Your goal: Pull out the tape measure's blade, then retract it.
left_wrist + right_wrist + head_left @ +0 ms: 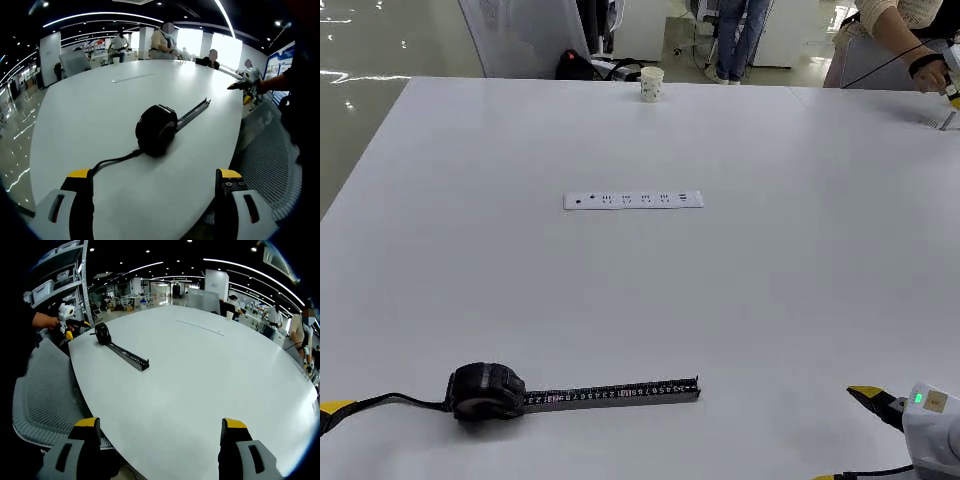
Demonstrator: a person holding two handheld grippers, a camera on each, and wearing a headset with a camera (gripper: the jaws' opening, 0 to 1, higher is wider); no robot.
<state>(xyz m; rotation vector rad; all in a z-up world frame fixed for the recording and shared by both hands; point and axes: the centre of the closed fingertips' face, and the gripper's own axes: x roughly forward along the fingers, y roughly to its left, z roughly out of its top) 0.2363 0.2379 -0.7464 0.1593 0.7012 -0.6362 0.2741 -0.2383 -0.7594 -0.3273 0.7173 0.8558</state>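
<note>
Head view: looking down on a black tape measure (485,390) lying near the front edge of the white worktop (640,290), its blade (612,394) drawn out flat to the right. Holding both claws released and empty: left claw (154,175) hovering just behind the case (156,129), with the black cord (115,160) trailing toward one jaw, right claw (159,423) hanging well apart from the blade's hooked end (143,365). Judging the pull-out as done and the retract as pending. Aiming to be closing the left claw squarely across the rounded case, keeping clear of cord and blade, so nothing is skidding on the smooth top; then bringing the right claw to the hooked end and easing it back slowly, not letting it whip home. Not making out any lock button from here.
</note>
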